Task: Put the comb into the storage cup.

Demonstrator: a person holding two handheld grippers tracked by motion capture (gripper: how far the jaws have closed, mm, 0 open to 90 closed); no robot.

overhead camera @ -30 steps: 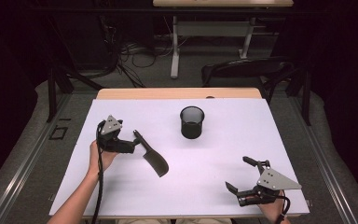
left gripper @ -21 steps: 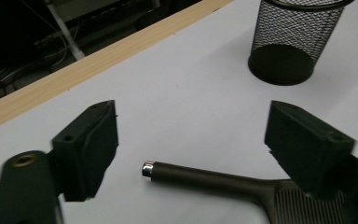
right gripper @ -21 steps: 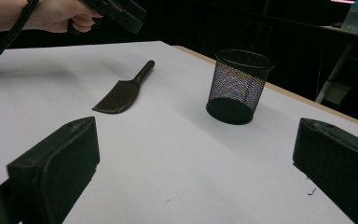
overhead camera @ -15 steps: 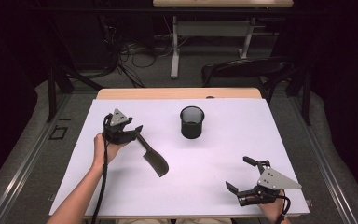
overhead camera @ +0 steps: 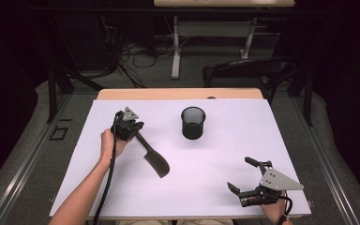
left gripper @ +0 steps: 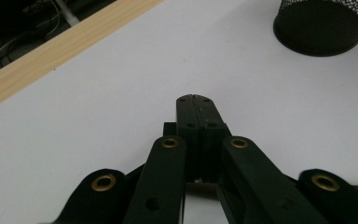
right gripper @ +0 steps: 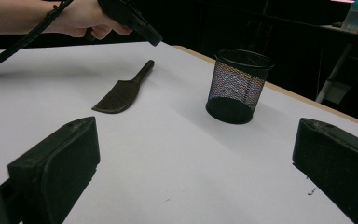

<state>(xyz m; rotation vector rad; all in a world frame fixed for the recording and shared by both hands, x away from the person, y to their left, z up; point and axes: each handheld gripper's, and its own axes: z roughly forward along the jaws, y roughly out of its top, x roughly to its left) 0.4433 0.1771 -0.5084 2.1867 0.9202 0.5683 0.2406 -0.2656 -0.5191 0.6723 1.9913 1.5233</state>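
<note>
A black mesh cup (overhead camera: 193, 123) stands upright on the white table (overhead camera: 225, 154) — mid-table.

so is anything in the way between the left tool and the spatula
nothing visible. the left tool hangs just above the handle end of the spatula; its jaws have just been closing, with nothing between them. the mesh cup stands off to one side, and the right tool is open, far off.

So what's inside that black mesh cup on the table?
The mesh cup looks empty: only its dark floor shows from the high view. The right gripper view's mesh side reveals nothing standing inside, though the very bottom stays shadowed.
</note>
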